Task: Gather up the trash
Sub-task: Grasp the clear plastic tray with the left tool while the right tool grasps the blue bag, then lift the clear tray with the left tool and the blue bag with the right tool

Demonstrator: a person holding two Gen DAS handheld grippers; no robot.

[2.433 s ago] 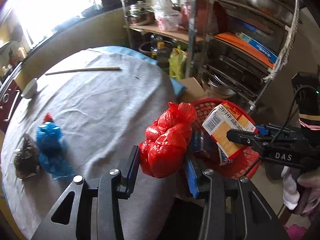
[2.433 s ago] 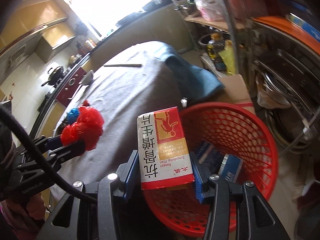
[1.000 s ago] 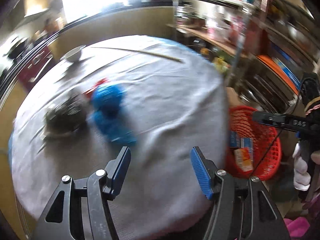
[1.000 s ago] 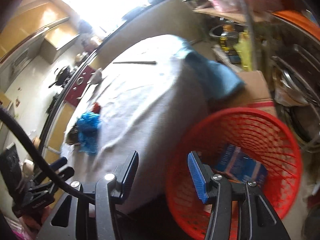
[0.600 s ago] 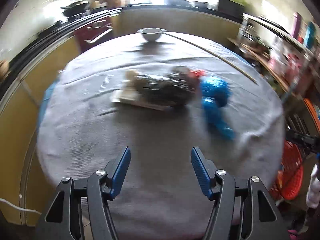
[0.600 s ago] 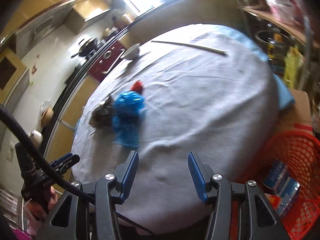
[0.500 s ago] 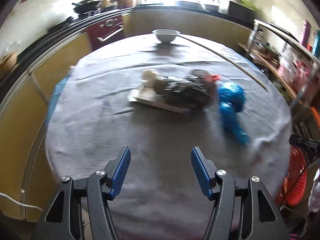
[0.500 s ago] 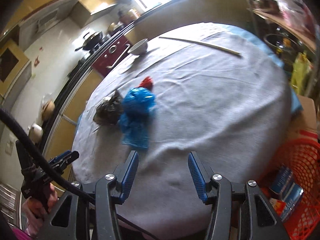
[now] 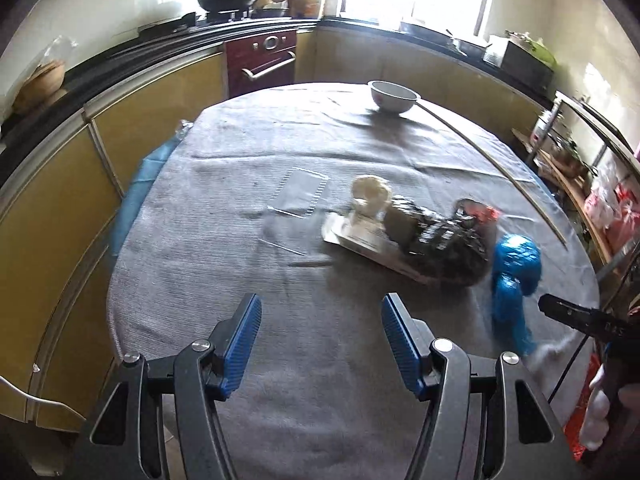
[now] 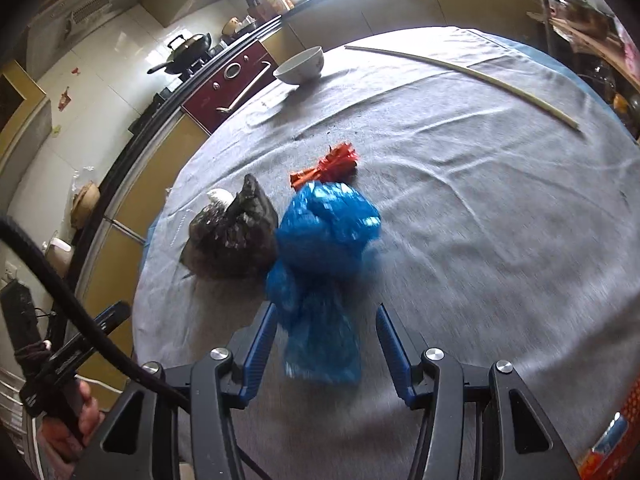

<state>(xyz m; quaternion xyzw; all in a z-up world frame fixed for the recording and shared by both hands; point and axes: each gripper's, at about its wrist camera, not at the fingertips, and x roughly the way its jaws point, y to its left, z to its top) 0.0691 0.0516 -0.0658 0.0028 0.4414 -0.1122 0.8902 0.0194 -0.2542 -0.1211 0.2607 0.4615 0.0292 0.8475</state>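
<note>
Blue bag [image 10: 324, 256] lies on tabletop [image 10: 500, 240], long axis toward right gripper [image 10: 325, 344]; fingers part-open astride its tail, no contact. Left gripper [image 9: 321, 340] part-open, empty.

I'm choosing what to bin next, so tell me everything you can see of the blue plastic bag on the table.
The blue bag is thin, crinkly, shiny plastic, knotted into a rounded bundle with a looser tail trailing toward the right claw. It lies on the grey tablecloth, unheld; the tail reaches between the open jaws, which do not press it. The black bag sits against its left side, and a red scrap lies at its far end. Its contents are hidden.
</note>
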